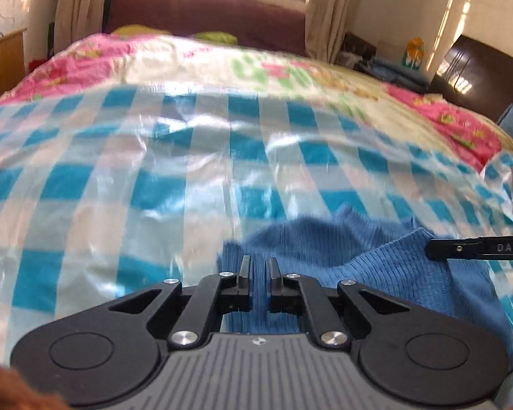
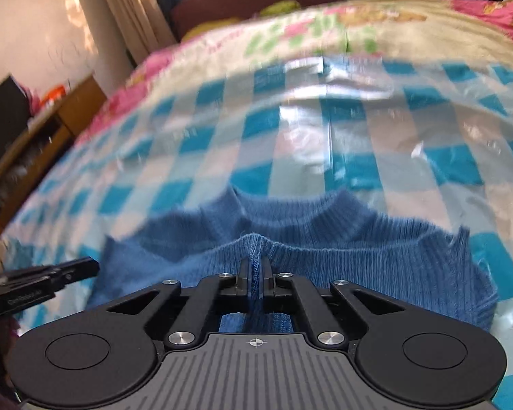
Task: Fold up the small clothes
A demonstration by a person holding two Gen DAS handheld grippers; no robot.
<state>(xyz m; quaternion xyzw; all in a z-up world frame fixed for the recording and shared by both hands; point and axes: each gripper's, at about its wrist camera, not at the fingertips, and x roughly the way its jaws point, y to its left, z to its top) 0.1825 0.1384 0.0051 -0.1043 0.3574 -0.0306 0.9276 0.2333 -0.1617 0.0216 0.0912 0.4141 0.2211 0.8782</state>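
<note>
Both grippers, left gripper (image 1: 258,266) and right gripper (image 2: 255,268), are clamped on the near hem of the blue knit sweater (image 2: 325,249) lying on the checked sheet (image 2: 290,119). Risk: thin pinches slipping mid-fold, skewing the fold.

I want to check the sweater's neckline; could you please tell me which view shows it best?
The right wrist view: the sweater lies nearly whole there, its ribbed collar curving across the middle beyond the right tool, which pinches a fold of the knit. The left wrist view shows only a blurred corner of the sweater, no collar.
</note>
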